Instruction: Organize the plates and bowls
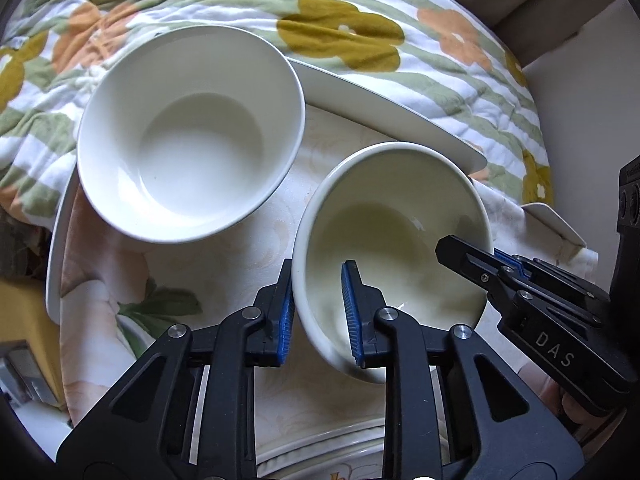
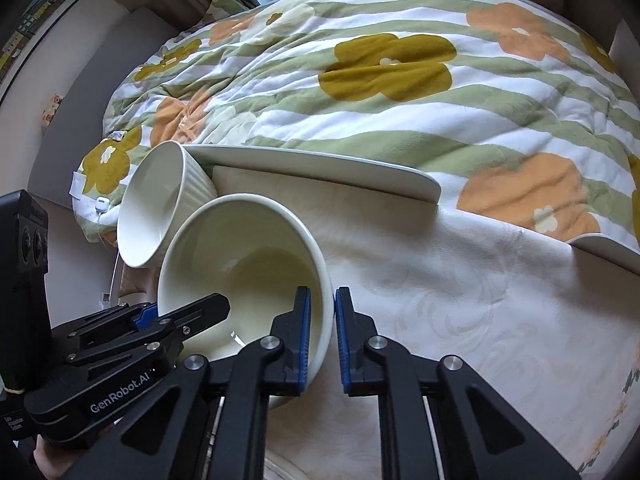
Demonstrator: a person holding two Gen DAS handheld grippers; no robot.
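Note:
A cream bowl (image 1: pixel 384 216) (image 2: pixel 240 248) is tilted above the cloth-covered table. My left gripper (image 1: pixel 320 312) straddles its near left rim, one pad inside and one outside, with a small gap showing. My right gripper (image 2: pixel 322 336) straddles the right rim the same way; it also shows in the left wrist view (image 1: pixel 480 264). A second white ribbed bowl (image 1: pixel 188 132) (image 2: pixel 160 200) sits to the left. A white plate (image 1: pixel 384 108) (image 2: pixel 320 172) lies behind them at the table's far edge.
A floral quilt (image 1: pixel 360 32) (image 2: pixel 400 80) covers a bed beyond the table. Another white plate edge (image 2: pixel 608 248) shows at the right. The cream tablecloth (image 2: pixel 460 300) stretches to the right. A dish rim (image 1: pixel 320 448) shows below the left gripper.

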